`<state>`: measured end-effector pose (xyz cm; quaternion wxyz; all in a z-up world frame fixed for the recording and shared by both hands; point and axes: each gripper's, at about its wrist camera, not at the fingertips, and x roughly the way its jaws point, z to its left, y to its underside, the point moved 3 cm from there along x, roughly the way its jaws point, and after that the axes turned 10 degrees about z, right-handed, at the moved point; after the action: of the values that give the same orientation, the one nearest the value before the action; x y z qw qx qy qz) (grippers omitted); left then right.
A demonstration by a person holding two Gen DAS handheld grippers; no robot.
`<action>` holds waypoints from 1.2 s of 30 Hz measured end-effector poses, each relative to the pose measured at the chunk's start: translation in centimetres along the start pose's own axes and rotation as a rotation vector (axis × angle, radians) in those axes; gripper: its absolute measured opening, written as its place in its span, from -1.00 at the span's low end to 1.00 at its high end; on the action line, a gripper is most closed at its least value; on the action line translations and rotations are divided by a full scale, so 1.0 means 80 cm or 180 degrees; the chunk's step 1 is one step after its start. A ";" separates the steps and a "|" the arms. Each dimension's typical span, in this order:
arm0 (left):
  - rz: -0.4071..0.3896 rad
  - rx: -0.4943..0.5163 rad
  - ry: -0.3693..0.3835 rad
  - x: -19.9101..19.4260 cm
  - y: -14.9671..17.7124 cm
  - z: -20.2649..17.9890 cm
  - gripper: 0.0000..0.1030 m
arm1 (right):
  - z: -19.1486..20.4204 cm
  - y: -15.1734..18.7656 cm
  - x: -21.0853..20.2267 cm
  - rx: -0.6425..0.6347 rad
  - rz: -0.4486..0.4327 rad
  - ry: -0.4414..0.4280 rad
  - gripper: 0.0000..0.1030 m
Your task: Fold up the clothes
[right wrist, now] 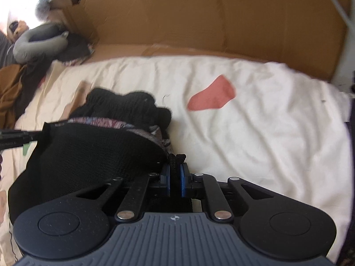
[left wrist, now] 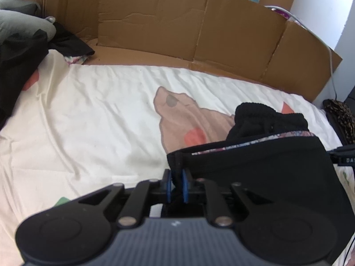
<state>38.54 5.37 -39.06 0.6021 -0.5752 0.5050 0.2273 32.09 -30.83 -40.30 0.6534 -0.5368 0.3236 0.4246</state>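
A black knit garment point(left wrist: 266, 166) with a patterned inner band is stretched between both grippers above the white bed sheet point(left wrist: 88, 115). My left gripper point(left wrist: 176, 186) is shut on its left corner, black fabric pinched between the blue pads. In the right wrist view the same garment point(right wrist: 93, 150) hangs to the left, and my right gripper point(right wrist: 175, 177) is shut on its right corner. The far part of the garment lies bunched on the sheet point(right wrist: 266, 133). Each view catches the tip of the other gripper at its edge.
A brown cardboard wall point(left wrist: 177, 28) runs along the far side of the bed. A pile of dark and grey clothes point(left wrist: 24, 35) lies at the far left, with a brown piece point(right wrist: 11, 93) beside it. The sheet carries pink and red prints point(right wrist: 213, 97).
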 end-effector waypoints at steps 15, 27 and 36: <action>0.0090 -0.0036 0.0162 0.027 -0.011 0.002 -0.08 | -0.016 -0.001 -0.053 0.0208 -0.0322 0.0138 -0.87; 0.0025 -0.0062 0.0180 0.002 -0.024 -0.003 -0.84 | -0.017 0.003 -0.068 0.0369 -0.0473 0.0118 -0.86; -0.0108 0.0145 0.0181 -0.032 -0.062 -0.017 -0.85 | -0.026 0.003 -0.081 0.0540 -0.0579 0.0156 -0.87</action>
<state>41.28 3.72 -34.31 0.6042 -0.5761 0.5170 0.1891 29.18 -34.21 -35.19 0.7241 -0.5169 0.3242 0.3214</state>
